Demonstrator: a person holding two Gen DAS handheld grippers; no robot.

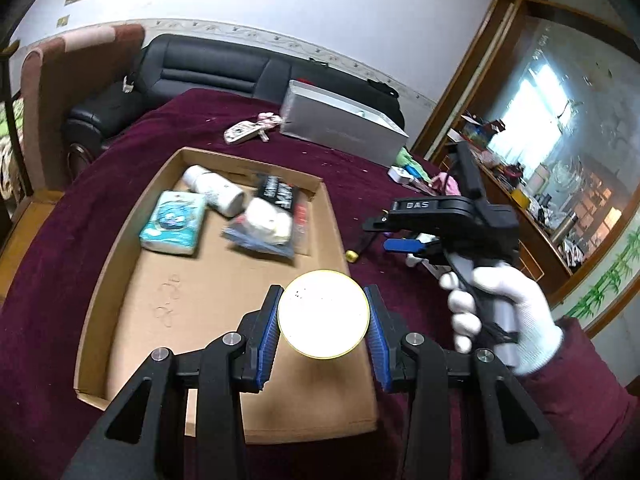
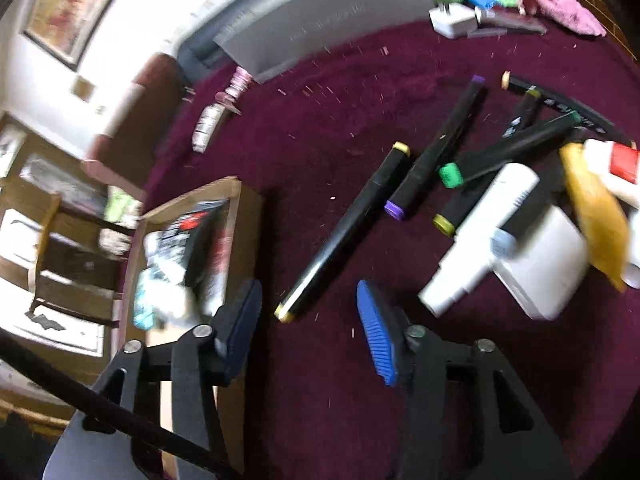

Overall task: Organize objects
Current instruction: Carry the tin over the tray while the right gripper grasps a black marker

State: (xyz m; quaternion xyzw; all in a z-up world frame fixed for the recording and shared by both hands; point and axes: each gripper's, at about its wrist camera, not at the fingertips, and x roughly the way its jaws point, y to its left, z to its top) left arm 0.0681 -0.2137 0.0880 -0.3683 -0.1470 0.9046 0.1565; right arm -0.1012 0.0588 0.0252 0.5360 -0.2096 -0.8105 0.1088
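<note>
Left wrist view: the left hand-held gripper (image 1: 323, 316) clamps a round white container with a yellow rim (image 1: 323, 314) between its blue pads, above the near part of a shallow cardboard tray (image 1: 120, 264) on a maroon-covered counter (image 1: 60, 240). At the tray's far end lie a tissue pack (image 1: 174, 220) and a white roll (image 1: 214, 190). To the right, a white-gloved hand (image 1: 504, 316) holds the other device.

Right wrist view, blurred: the right hand-held gripper (image 2: 308, 328) stands open and empty above the cloth. A yellow-capped black marker (image 2: 344, 232) lies just beyond its fingertips, other markers and a white bottle (image 2: 480, 236) farther right.
</note>
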